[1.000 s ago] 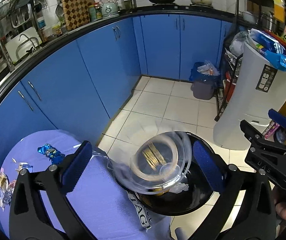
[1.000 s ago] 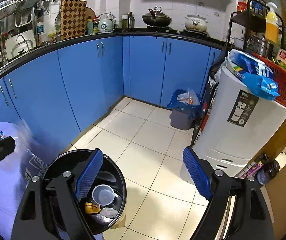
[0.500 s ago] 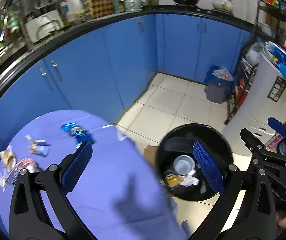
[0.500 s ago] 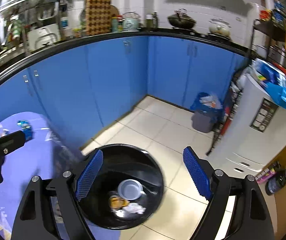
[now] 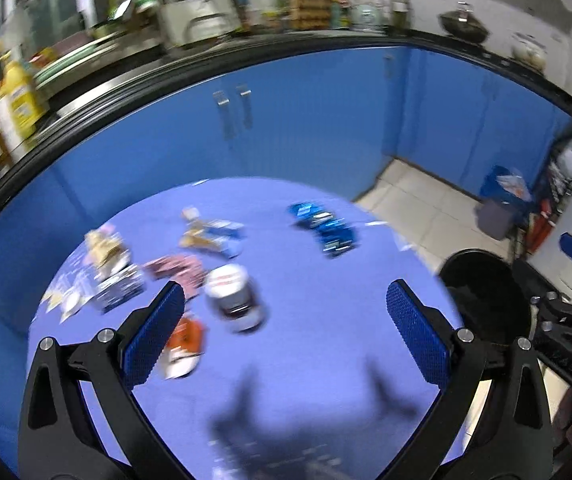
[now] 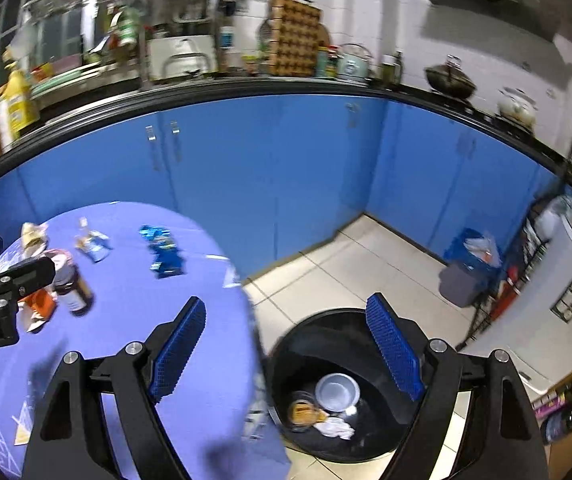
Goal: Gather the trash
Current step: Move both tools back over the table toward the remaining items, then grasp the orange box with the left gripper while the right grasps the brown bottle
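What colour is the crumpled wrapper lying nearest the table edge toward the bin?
Shiny blue. The wrapper shows best in the left wrist view.

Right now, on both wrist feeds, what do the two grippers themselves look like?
Both look alike. The left gripper and right gripper each have a matte black frame branching into two angled arms, with round silver bolt heads at the joints. The fingers carry rectangular bright blue pads with a fine grid texture. Small pale lettering marks each body, too blurred to read. No cables or sleeves show.
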Action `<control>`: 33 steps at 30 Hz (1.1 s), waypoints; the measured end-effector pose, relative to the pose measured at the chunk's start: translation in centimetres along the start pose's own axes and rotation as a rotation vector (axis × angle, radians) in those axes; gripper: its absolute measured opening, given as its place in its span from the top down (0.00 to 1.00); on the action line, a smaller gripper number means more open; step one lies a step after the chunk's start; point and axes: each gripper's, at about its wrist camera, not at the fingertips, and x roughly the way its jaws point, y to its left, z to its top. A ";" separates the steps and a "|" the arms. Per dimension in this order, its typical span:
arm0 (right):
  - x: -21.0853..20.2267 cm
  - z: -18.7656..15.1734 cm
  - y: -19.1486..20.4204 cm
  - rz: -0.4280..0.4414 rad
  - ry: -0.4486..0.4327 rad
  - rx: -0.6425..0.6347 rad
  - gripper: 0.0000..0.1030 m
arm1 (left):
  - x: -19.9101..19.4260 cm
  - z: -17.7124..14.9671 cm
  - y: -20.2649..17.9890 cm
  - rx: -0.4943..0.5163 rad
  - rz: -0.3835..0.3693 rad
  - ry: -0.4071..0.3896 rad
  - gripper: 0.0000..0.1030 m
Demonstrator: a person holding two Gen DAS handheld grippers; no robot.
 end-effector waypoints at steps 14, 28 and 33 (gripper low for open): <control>2.4 -0.3 9.7 0.126 0.057 -0.137 0.22 | 5.0 -5.7 9.7 -0.133 0.093 0.136 0.03; 6.6 0.4 13.2 0.138 0.111 -0.182 0.22 | 11.2 -6.0 11.1 -0.117 0.049 0.218 0.22; 7.5 0.6 14.9 0.170 0.123 -0.206 0.22 | 11.0 -5.9 12.1 -0.117 0.021 0.196 0.52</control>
